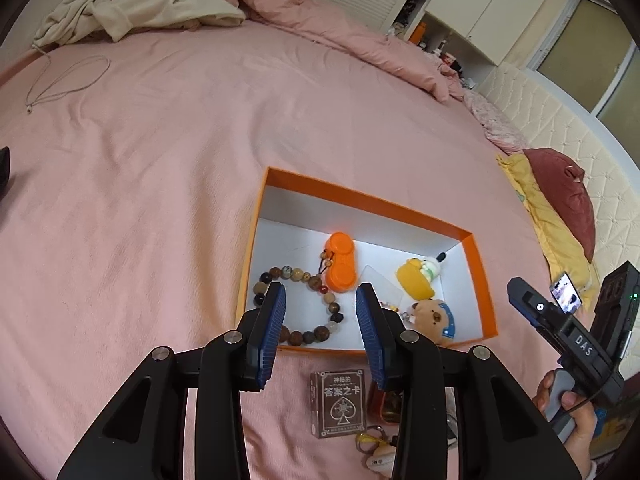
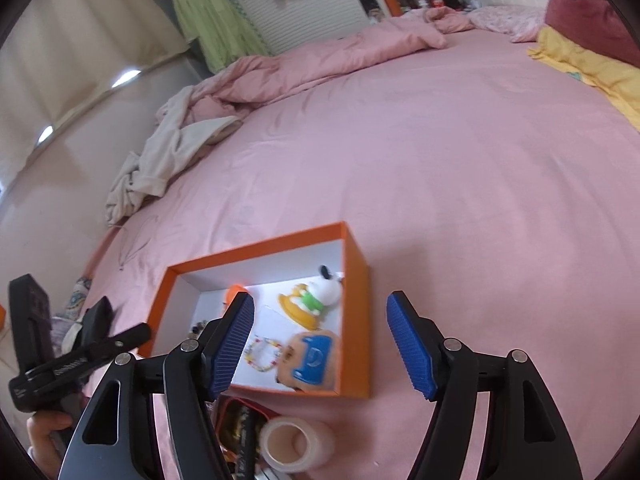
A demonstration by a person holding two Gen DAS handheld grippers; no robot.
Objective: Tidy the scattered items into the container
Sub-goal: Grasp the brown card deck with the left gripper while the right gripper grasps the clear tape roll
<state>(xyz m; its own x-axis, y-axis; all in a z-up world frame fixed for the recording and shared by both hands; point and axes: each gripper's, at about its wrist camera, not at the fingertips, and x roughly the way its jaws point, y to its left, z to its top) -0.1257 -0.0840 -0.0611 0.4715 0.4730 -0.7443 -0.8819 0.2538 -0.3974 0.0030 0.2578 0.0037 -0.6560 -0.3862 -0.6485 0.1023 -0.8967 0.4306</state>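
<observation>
Both tools are empty — this reads as the gap between one drop and the next pick. The left tool (image 1: 320, 312) hangs over the near end of the orange box (image 1: 478, 276), its pads apart with nothing between them. The right tool (image 2: 320, 340) stands wider apart, also bare, above the box's near right corner.

The box sits on the pink bed (image 1: 160, 160), near its front edge. Inside it I count one string of wooden beads (image 1: 298, 276), one orange case (image 1: 340, 262), one yellow-and-white plush (image 1: 420, 274), one bear plush (image 1: 434, 316), one clear flat piece (image 1: 380, 282) and, in the right view, one small coloured bracelet (image 2: 262, 354).

Still outside, on the bed just before the box: one card deck (image 1: 338, 404), one tape roll (image 2: 296, 442), one red-edged pouch (image 2: 244, 416) and one key ring with a pale fob (image 1: 376, 450) — four that I can make out, though the tools hide part of that cluster.

So roughly half looks done. The next move, in my judgement, is a reach back and down to one of these. The deck lies flat, so the pads would need to catch its long edges; the tape roll offers an easier grip across its width. A thin cord (image 1: 68, 80) lies far off on the bed, and whether it belongs to the task I cannot tell.
</observation>
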